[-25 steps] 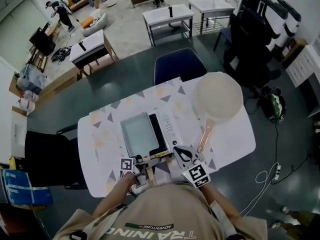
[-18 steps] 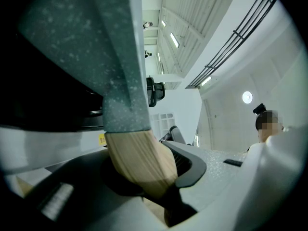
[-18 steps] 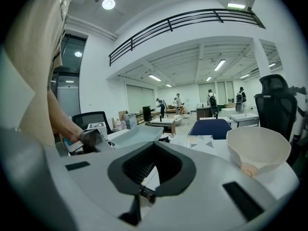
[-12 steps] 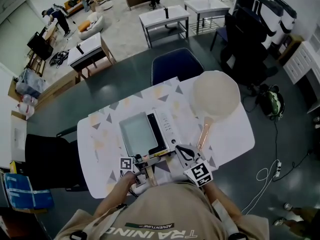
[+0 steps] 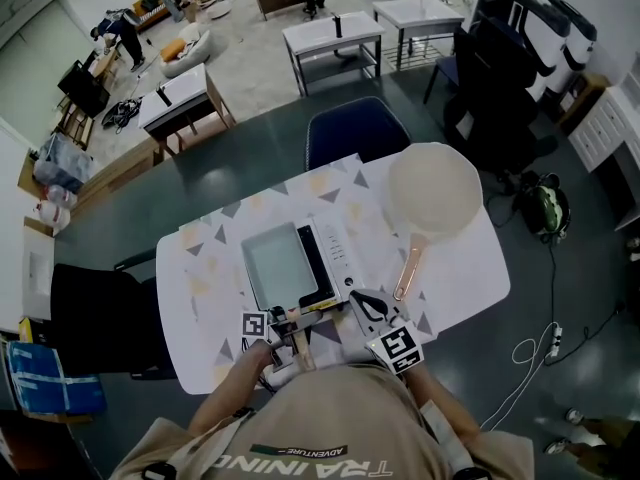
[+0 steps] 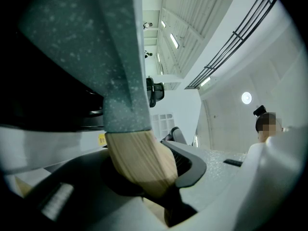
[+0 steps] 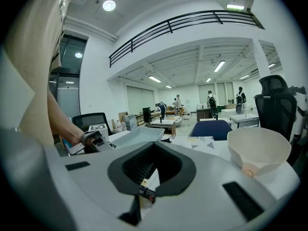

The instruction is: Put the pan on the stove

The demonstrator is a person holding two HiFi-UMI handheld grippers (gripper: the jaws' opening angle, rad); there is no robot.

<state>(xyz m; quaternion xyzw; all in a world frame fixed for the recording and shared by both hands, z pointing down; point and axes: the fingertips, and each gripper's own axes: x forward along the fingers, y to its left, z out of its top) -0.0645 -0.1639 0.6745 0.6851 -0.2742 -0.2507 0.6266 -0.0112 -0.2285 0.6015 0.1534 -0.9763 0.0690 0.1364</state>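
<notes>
A grey rectangular pan (image 5: 279, 267) lies over the white stove (image 5: 336, 251) in the middle of the table. Its wooden handle (image 5: 296, 326) points toward me. My left gripper (image 5: 288, 330) is shut on that handle; in the left gripper view the light wooden handle (image 6: 138, 161) sits between the jaws of the left gripper (image 6: 144, 179), with the speckled grey pan (image 6: 96, 57) above it. My right gripper (image 5: 368, 306) hovers by the stove's near right corner, jaws together and holding nothing. In the right gripper view the right gripper (image 7: 144, 186) faces the rectangular pan (image 7: 137, 136).
A round cream pan (image 5: 436, 194) with a copper-coloured handle (image 5: 408, 268) rests on the table's far right; it also appears as the round pan (image 7: 258, 150) in the right gripper view. A blue chair (image 5: 356, 131) stands behind the patterned table (image 5: 200, 278). Desks and people are far off.
</notes>
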